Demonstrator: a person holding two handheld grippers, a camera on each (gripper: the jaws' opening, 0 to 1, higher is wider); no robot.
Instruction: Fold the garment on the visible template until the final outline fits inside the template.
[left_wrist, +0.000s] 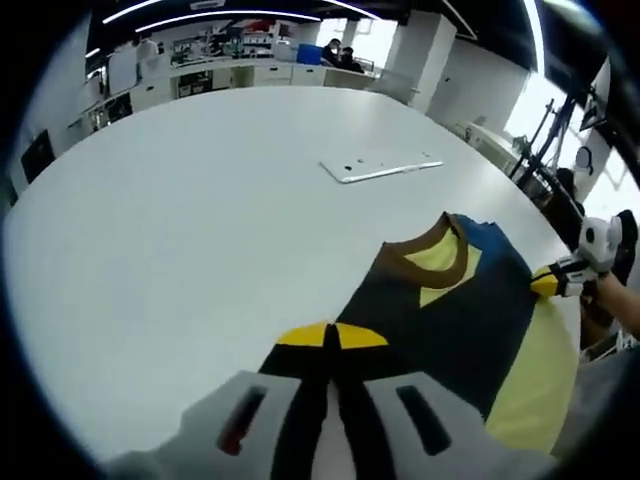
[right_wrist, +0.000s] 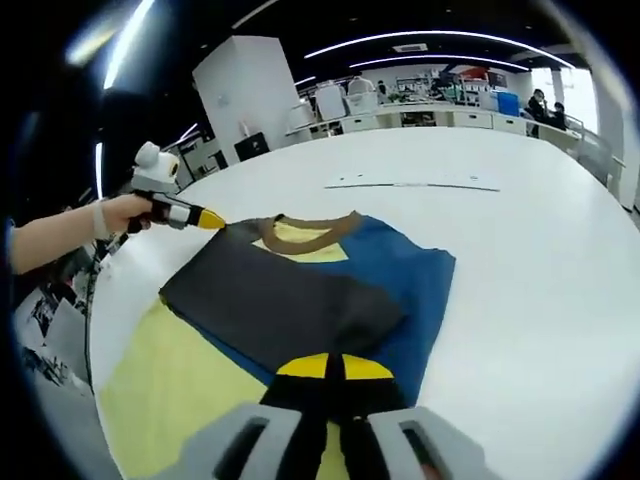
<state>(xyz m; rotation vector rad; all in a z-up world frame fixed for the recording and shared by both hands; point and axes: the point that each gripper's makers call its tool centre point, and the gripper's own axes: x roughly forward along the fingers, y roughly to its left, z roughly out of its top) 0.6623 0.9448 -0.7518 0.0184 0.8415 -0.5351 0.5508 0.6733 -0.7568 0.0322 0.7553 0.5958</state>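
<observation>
1. A bright office with ceiling strip lights and cabinets along the far wall is surrounding a large pale grey tabletop (left_wrist: 180, 220), which is carrying everything in play.

2. A soft cotton T-shirt in navy, yellow and blue panels with a brown ribbed collar (right_wrist: 300, 300) is lying near one edge of the tabletop, close to the person. A dark panel is sitting folded over its middle.

3. A thin white rectangular template sheet (left_wrist: 380, 168) is lying flat toward the middle of the tabletop, well apart from the shirt. The garment is therefore not resting on it.

4. The left gripper (left_wrist: 331, 338), with yellow tips, is closing on dark fabric at the shirt's edge, its jaws pressed together. In the right gripper view it is appearing at the shoulder by the collar.

5. The right gripper (right_wrist: 333, 368) is likewise pinching the dark fold at the shirt's near side, jaws drawn tight with cloth between them.

6. Risks, as I am judging them:
   - The two pinches are looking shallow, so the fabric could be slipping out mid-lift and the fold collapsing.
   - Uneven pulling could be skewing the fold, leaving an outline too wide for the template.
   - Being so near the tabletop edge, the yellow part could be sliding off.
</observation>
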